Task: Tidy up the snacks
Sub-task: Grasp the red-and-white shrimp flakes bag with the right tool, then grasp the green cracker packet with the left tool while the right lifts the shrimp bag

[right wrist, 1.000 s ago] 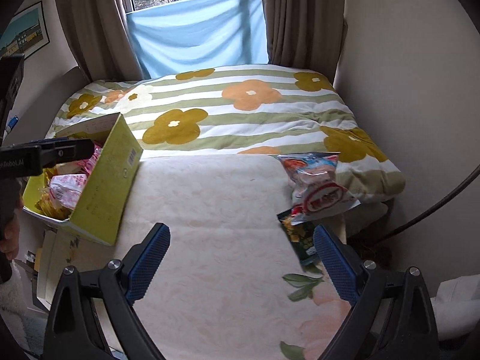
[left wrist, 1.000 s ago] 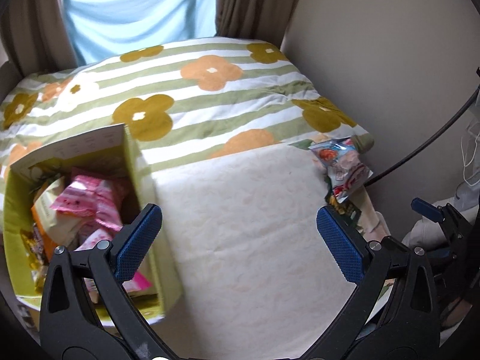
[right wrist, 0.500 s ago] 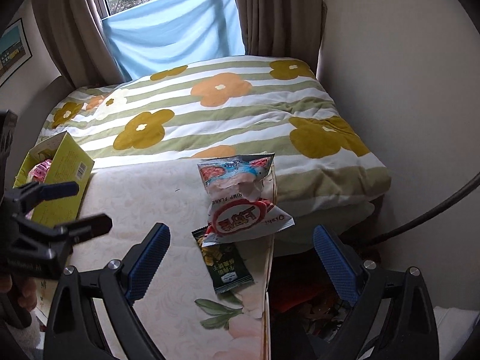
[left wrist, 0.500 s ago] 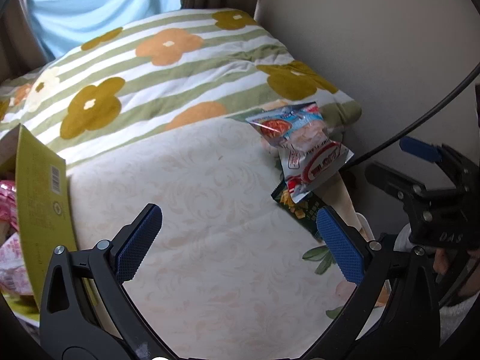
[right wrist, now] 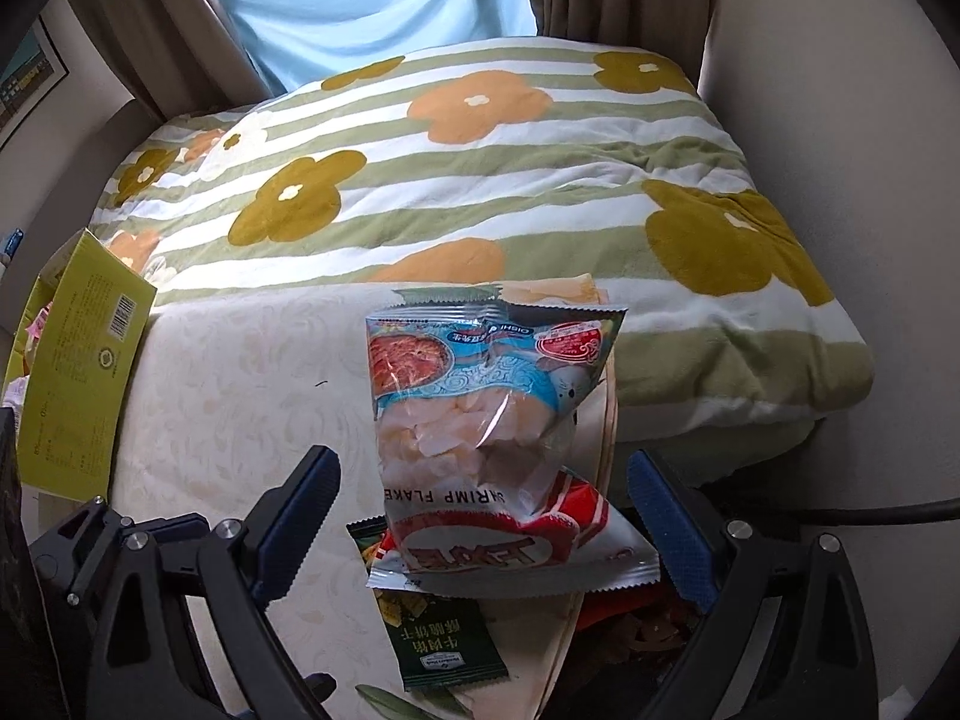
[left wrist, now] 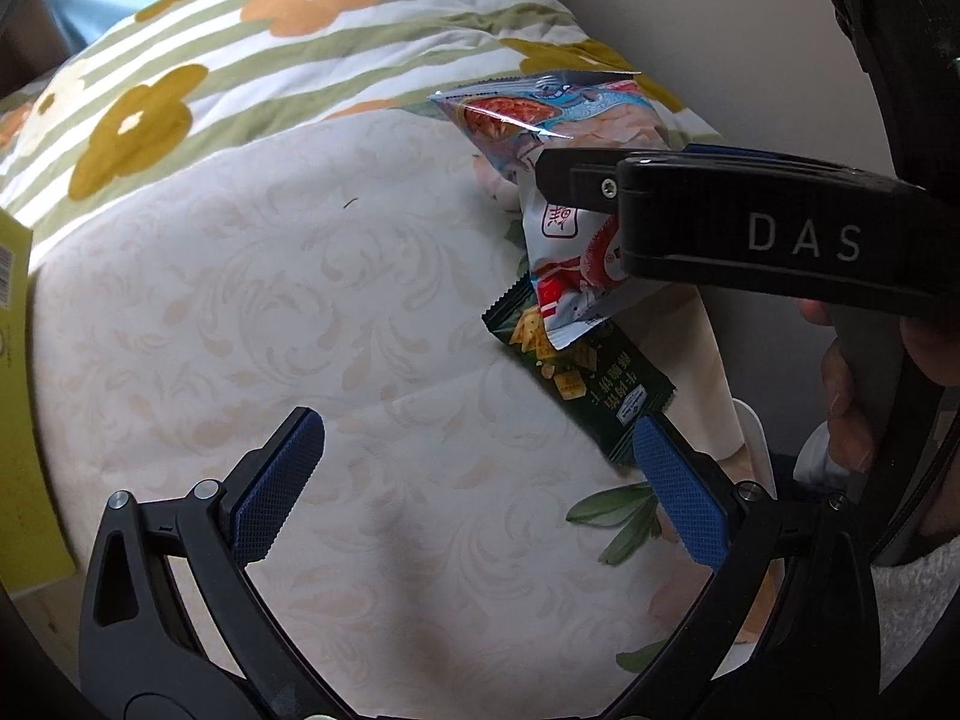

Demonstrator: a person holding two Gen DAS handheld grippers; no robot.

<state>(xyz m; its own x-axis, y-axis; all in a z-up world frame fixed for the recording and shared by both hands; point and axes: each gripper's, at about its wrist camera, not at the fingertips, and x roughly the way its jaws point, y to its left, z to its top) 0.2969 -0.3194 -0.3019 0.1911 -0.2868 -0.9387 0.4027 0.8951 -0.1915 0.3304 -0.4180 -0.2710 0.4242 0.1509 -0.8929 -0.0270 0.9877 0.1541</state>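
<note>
Right now both grippers are spread wide, holding nothing. My right gripper (right wrist: 483, 516) straddles the shrimp bag (right wrist: 486, 438), pads either side, not touching yet, lined up for a pinch across its width, I'd say. My left gripper (left wrist: 477, 486) hangs over the cream cloth (left wrist: 270, 312), its right pad just beside the green cracker pack (left wrist: 591, 381). That pack is half under the shrimp bag, so lifting the bag may drag it. Both sit at the cloth's right edge, so a nudge could tip them off. The yellow box (right wrist: 84, 366), likely the destination, stands well apart at left. The flowered blanket (right wrist: 480, 180) is behind.
</note>
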